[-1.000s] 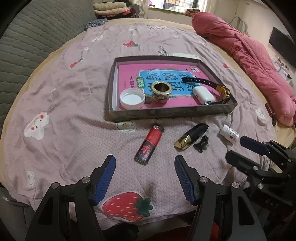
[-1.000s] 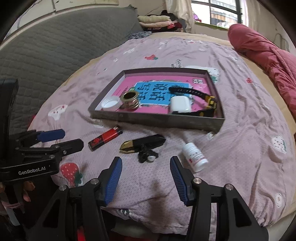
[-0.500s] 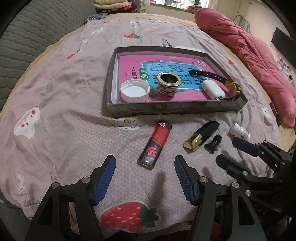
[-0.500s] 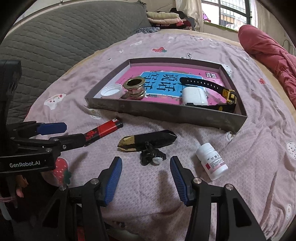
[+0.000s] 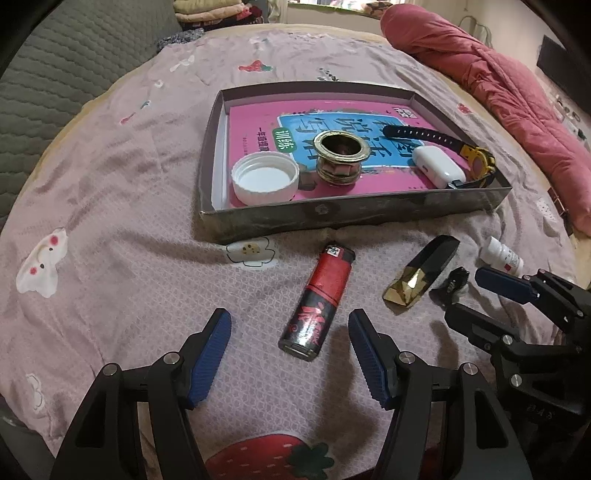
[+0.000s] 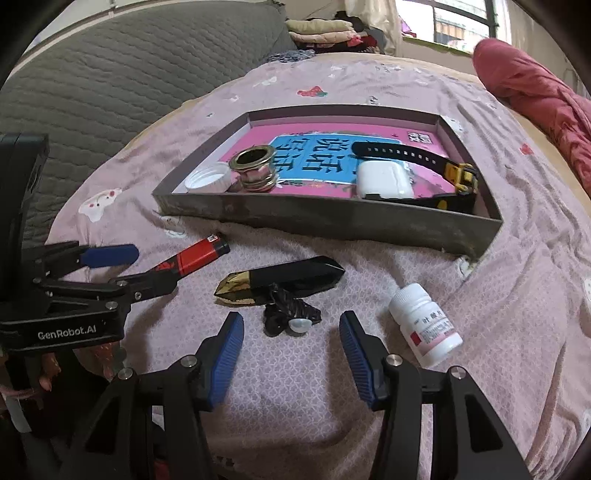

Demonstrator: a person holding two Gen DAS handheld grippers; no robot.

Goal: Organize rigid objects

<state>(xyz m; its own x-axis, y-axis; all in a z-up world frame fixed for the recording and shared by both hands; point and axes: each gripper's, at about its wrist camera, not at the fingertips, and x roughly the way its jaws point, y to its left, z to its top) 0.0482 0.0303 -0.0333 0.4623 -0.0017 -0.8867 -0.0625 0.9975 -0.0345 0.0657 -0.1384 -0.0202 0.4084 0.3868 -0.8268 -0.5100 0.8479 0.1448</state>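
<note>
On the pink bedsheet lie a red and black lighter (image 5: 317,301) (image 6: 192,258), a black and gold pointed piece (image 5: 421,275) (image 6: 280,282), a small black clip (image 6: 290,319) (image 5: 452,282) and a white pill bottle (image 6: 424,325) (image 5: 502,254). My left gripper (image 5: 290,350) is open, its fingers either side of the lighter's near end, just short of it. My right gripper (image 6: 291,354) is open just in front of the clip. Behind them a grey tray (image 5: 332,216) (image 6: 332,221) holds a pink book, a white cap (image 5: 264,179), a brass ring (image 5: 341,155), a white earbud case (image 5: 437,166) and a watch (image 5: 476,160).
A red quilt (image 5: 498,81) lies along the bed's right side. A grey padded headboard (image 6: 129,74) and folded clothes (image 6: 325,29) stand at the back left. The other gripper shows in each view: the right gripper (image 5: 480,291) and the left gripper (image 6: 129,269).
Both grippers have come down and closer to the bed. The lighter now sits between the left fingertips' line, and the clip lies close before the right ones. Jaws stay as wide.
</note>
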